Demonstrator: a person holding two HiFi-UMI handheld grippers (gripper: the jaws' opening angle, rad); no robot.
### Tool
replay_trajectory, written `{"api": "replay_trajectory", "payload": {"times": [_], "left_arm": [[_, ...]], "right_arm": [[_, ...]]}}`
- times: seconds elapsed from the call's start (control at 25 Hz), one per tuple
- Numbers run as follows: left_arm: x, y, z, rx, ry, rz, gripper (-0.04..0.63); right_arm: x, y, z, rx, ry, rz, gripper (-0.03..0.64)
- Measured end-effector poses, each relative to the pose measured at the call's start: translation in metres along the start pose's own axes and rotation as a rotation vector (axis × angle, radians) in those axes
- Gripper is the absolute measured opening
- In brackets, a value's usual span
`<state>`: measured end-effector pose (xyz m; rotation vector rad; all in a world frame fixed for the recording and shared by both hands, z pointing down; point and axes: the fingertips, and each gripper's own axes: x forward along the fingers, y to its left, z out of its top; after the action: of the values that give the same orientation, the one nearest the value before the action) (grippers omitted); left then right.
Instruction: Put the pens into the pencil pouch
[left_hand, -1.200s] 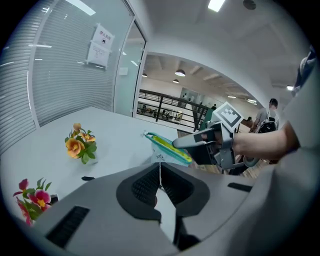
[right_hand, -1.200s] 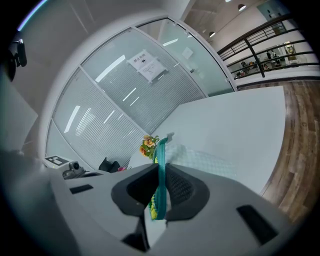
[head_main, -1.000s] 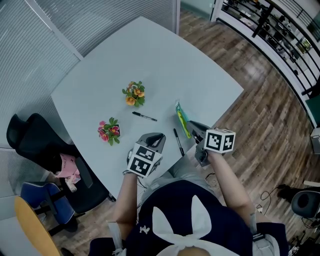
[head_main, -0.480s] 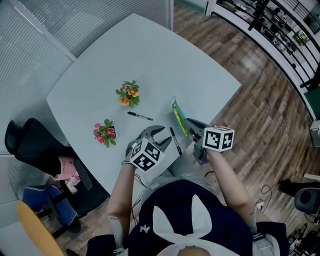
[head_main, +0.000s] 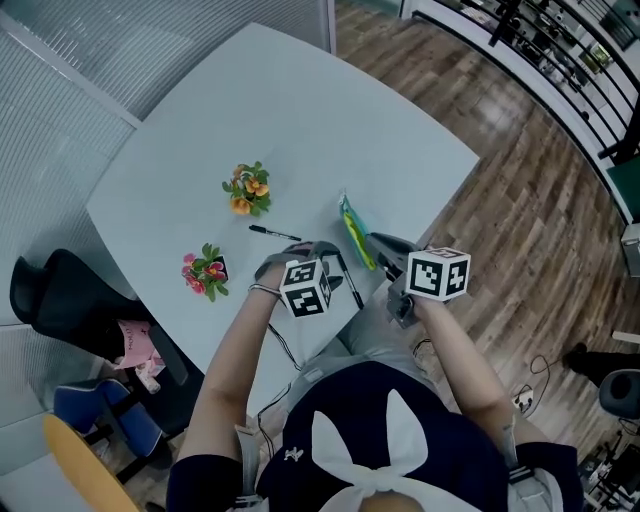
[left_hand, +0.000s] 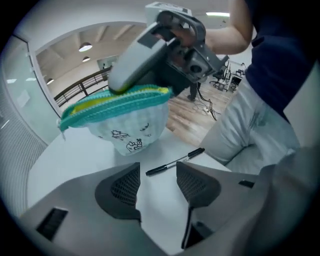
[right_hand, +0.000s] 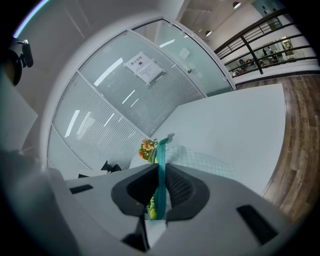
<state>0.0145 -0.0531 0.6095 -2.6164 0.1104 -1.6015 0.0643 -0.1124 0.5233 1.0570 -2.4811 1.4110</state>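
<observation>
1. Left tool: jaws have just been opening and now stand wide. Nothing is between them; only bare surface shows in the gap.
2. Pen: black, flat on the surface just beyond the jaw tips, untouched. It runs roughly along the line from jaw to jaw.
3. Right tool: clenched on the teal zip edge of the pouch, holding it raised just beyond the pen.
4. Second pen: farther in, well apart from the first.
5. Handling, as judged: roll the left tool so its jaws straddle the barrel crosswise. Grip at mid-length to prevent rolling or tipping, and hold the pouch steady.
</observation>
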Motion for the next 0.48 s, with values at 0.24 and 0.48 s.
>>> {"api": "replay_trajectory", "payload": {"times": [0.24,0.48], "left_arm": [[0.032,-0.004,-0.007,0.079,0.041,-0.097,0.218],[0.052,-0.002,-0.022,0.240,0.147,-0.151,0.216]], "right_arm": [[0.003,-0.001,0.001,0.013,0.001,0.002,0.048],[0.007,-0.002,0.005,0.024,-0.003,0.005,0.048]]}}
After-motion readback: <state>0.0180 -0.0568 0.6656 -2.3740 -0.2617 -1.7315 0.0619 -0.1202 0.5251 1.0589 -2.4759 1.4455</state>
